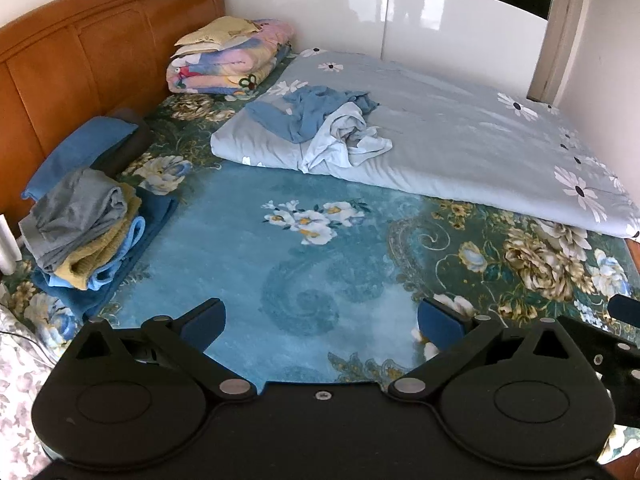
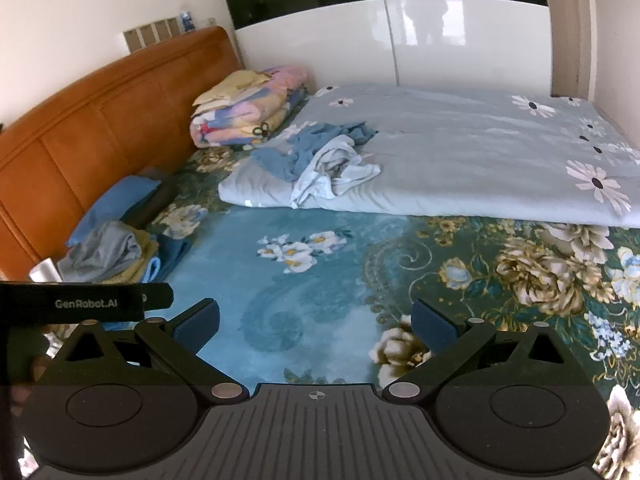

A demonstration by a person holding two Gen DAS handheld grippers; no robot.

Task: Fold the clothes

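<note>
A crumpled heap of clothes lies on the corner of a pale grey flowered quilt (image 1: 460, 148) (image 2: 460, 160): a blue garment (image 1: 316, 112) (image 2: 316, 148) with a whitish one (image 1: 348, 140) (image 2: 340, 172) bunched in front of it. A stack of folded clothes (image 1: 86, 224) (image 2: 112, 256), grey on top, then yellow and light blue, sits at the left by the headboard. My left gripper (image 1: 320, 320) hangs open over the blue floral bedsheet (image 1: 248, 256), holding nothing. My right gripper (image 2: 316, 320) is open as well and holds nothing. Both stand well short of the heap.
An orange wooden headboard (image 1: 80, 56) (image 2: 100, 120) runs along the left. A folded colourful blanket pile (image 1: 228, 60) (image 2: 248, 116) sits in the far corner. A blue pillow (image 1: 80, 152) (image 2: 116, 204) leans near the stack. A glossy white wardrobe (image 1: 400, 16) stands behind the bed.
</note>
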